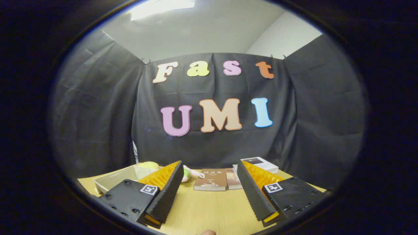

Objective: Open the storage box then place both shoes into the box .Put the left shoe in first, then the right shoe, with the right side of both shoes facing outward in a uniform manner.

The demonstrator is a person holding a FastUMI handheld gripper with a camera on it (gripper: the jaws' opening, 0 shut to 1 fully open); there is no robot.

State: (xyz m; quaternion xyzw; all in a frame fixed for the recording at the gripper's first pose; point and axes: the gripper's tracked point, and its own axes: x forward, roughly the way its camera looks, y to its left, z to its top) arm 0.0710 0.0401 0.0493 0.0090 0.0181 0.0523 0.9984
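Claw (209, 169) agape above books (210, 180), table (209, 209).

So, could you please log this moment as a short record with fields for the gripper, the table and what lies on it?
gripper: gripper open, fingers spread wide, nothing between them
table: wooden table, bare between the fingers
beyond the fingers: brown book lying flat, a second book touching its side
behind one finger: white book
behind the other finger: shallow pale tray, soft yellow and pink-green items beside it, too hidden to identify
shoes, storage box: cannot confirm
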